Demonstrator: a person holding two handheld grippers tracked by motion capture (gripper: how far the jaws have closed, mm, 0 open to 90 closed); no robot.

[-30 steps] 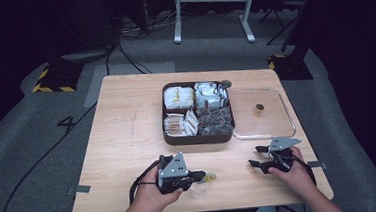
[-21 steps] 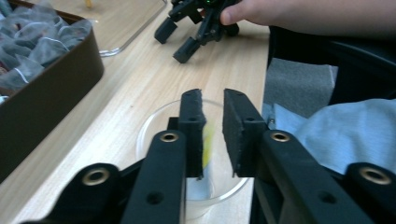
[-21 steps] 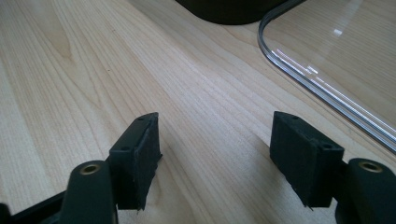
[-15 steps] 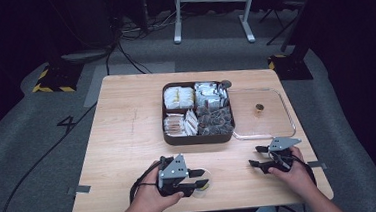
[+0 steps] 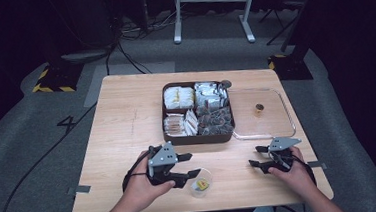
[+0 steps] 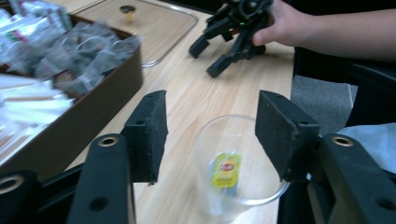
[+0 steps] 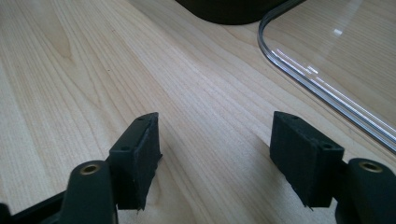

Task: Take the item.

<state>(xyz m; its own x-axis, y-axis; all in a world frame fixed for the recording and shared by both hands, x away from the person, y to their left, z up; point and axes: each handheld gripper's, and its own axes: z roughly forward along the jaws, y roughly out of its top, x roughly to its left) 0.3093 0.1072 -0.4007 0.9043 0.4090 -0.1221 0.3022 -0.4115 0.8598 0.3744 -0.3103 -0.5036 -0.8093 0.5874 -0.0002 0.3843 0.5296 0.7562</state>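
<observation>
1. Standing apart, the left gripper's (image 5: 194, 164) jaws have just been opening. The clear plastic cup (image 5: 200, 183) sits between them in the left gripper view, and the pads no longer press on its wall. This looks like a release after setting it down.
2. Upright on the wooden table (image 5: 127, 125), the cup stands just ahead of the left claw and slightly below its tips, near the table's front edge. A tea bag with a yellow tag (image 6: 224, 170) lies inside it, which is probably why the cup is parked within easy reach.
3. The right gripper (image 5: 255, 156) rests low over the table, well off to the far side of the left claw. Its jaws are spread with only bare wood between them, so it seems to be waiting.
4. Beyond both claws sits the dark compartment box (image 5: 198, 138) of sachets. The clear lid (image 5: 266, 136) lies flat just beside it, apparently taken off to give access.
5. Count:
   - two grippers
   - one cup
   - one tea bag in the cup
   - one box with four compartments
   - one lid, with one small brown knob (image 5: 259, 109)
</observation>
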